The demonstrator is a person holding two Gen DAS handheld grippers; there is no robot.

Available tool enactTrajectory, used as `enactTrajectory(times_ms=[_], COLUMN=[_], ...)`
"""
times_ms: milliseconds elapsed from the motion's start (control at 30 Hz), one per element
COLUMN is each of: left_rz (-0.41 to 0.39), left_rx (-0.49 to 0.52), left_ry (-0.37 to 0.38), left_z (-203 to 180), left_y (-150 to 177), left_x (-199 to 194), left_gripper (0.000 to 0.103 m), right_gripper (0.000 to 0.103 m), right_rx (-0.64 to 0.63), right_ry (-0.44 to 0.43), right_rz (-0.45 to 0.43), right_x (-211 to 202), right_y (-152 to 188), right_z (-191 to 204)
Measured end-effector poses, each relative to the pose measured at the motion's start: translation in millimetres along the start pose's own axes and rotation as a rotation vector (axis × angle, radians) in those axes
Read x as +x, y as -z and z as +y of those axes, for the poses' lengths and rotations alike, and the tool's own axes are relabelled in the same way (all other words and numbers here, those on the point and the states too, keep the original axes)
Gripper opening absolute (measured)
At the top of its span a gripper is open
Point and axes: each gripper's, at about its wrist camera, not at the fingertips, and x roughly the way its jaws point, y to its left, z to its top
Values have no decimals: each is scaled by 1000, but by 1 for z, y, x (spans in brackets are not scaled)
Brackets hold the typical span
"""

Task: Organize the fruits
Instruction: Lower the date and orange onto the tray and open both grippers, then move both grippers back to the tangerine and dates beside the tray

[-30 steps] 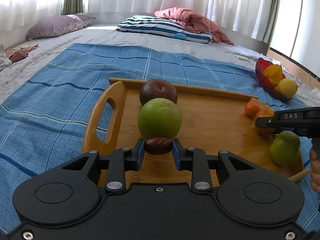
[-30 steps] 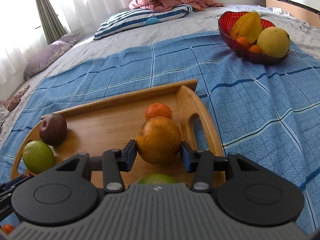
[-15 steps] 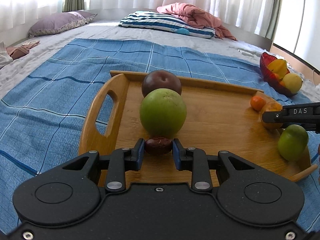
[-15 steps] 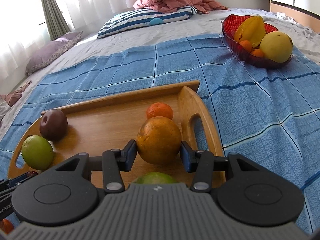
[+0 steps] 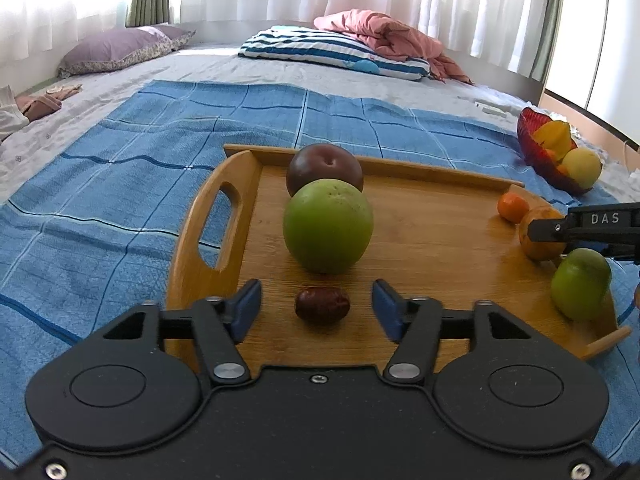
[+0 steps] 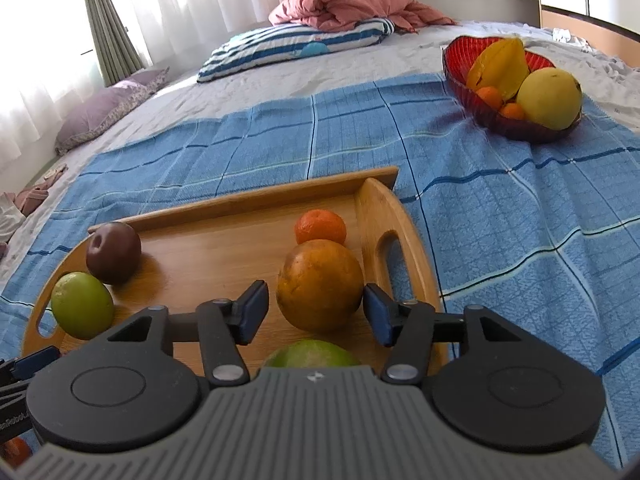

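Letting go on both sides: the left gripper (image 5: 317,309) has just spread its jaws off the small wrinkled dark-red date (image 5: 322,305), now loose near the wooden handled tray's (image 5: 424,240) front edge. The right gripper (image 6: 316,312) has just opened off the big round orange (image 6: 320,283) by the tray's right handle, so both placements look done.

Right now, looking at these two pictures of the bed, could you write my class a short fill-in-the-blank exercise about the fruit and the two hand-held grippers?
1. The small dark date lies on the wooden ____ between the open fingers of the left hand-held gripper.
2. Just behind the date sits a big ____ apple.
3. The right hand-held gripper, its fingers just opened, frames a large ____.
4. The starfruit lies in a ____ bowl.

Missing words: tray; green; orange; red
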Motion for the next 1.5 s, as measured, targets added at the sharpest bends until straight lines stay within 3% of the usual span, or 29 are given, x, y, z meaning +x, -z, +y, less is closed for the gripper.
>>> enactTrajectory(times_ms=[200,400,867,1200,1500], left_rz=[-44,-81,-123,-179,-213], left_rx=[16,55,92,72,40], left_ry=[4,-4,-9,17,-47], left_z=[-2,-8,-8,1,12], left_y=[4,11,39,72,97], left_x=[-20,-42,-85,-118,-130], left_gripper=[86,95,101,103,103], right_gripper=[89,93,100,103,103], right_rx=[-26,-64,-171,-168,-187], right_ry=[-4,13,53,73,121], right_rz=[-63,-133,-272,-337,-337], right_x=[-21,-46,-99,-125,-131], right_y=[3,14,63,109,154], right_z=[1,4,26,35,45])
